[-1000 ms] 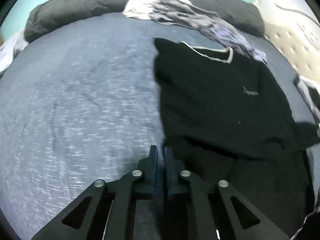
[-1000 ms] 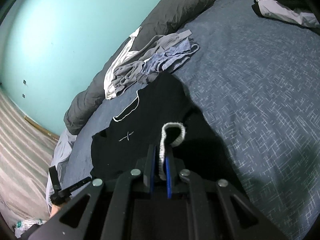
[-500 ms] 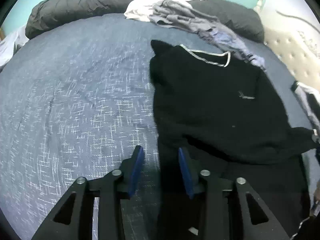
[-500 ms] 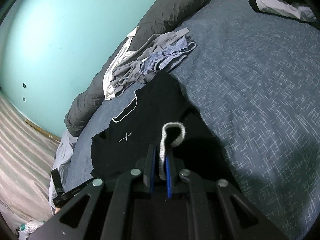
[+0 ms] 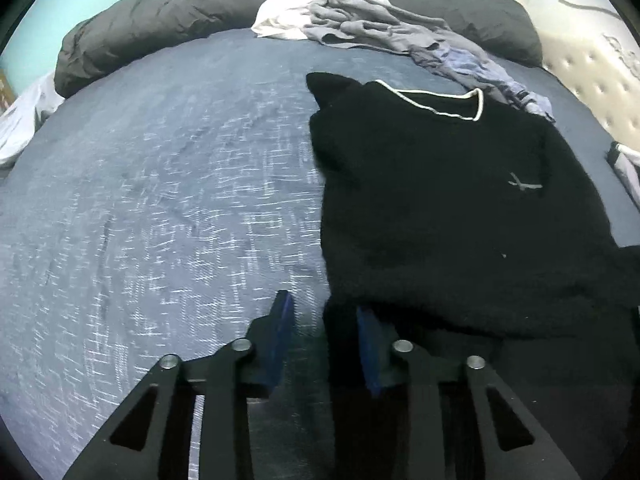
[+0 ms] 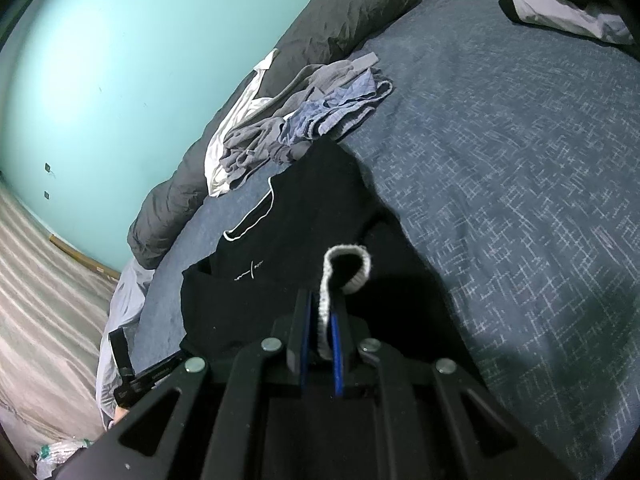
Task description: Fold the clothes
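A: Left gripper, nearest — jaws closing, blue pads apart, edge of the black sweater lying in the gap, not yet pinched.

B: Right gripper — clamped narrow on the sweater's white ribbed cuff, cuff looping up out of the pads.

A: Sweater itself?

B: Spread flat on the blue patterned bedspread, front up, white-trimmed neckline toward the far side, small light logo on the chest. Lower part folded over, hem side toward both grippers.

A: Beyond the collar — heap of unfolded clothes, grey, white and pale blue, just beside the sweater's shoulder.

B: Behind that, rolled dark grey duvet along the bed's far edge. Turquoise wall past it. Tufted headboard off to the right of the left view; more folded clothing at the far corner of the right view.
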Demonstrator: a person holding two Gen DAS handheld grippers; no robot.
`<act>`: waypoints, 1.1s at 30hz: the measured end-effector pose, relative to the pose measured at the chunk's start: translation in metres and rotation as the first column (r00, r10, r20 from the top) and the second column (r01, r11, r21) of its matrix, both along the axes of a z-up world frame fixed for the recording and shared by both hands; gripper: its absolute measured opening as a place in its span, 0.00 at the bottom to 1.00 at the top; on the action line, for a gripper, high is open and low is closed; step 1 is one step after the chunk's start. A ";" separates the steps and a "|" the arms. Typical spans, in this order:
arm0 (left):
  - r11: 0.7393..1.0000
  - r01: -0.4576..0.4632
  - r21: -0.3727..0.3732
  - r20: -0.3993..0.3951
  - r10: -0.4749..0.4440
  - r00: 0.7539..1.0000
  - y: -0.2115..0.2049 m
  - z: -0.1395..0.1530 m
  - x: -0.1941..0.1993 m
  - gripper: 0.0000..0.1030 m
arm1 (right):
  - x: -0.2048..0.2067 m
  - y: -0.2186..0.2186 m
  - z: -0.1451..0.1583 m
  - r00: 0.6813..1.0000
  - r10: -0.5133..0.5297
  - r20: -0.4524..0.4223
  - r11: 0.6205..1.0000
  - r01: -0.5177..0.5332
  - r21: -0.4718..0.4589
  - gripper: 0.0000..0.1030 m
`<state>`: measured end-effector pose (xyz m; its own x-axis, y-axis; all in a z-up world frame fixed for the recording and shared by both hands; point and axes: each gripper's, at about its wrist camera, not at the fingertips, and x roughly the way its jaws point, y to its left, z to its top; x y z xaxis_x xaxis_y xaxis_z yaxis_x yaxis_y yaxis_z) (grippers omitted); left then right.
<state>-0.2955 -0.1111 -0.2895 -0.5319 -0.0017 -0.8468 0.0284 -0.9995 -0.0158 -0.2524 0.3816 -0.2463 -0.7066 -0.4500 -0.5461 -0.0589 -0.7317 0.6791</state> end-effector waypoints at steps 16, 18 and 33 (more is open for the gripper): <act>0.989 -0.080 0.128 -0.003 0.081 0.997 -0.036 -0.002 0.006 0.22 | 0.016 -0.024 -0.010 0.991 0.084 0.100 0.994 -0.090 0.064 0.08; 0.987 -0.076 0.143 -0.004 0.077 0.997 -0.037 -0.002 0.007 0.22 | 0.018 -0.025 -0.013 0.987 0.098 0.129 0.991 -0.109 0.083 0.08; 0.972 -0.035 0.234 -0.081 0.055 0.995 -0.053 0.015 0.048 0.25 | 0.018 -0.002 -0.007 0.944 0.128 0.303 0.945 -0.210 0.252 0.18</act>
<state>-0.2473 -0.1639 -0.2744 -0.6068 0.1638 -0.7778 0.0616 -0.9659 -0.2514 -0.2343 0.3796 -0.2536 -0.4342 -0.3510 -0.8296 -0.0747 -0.9038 0.4214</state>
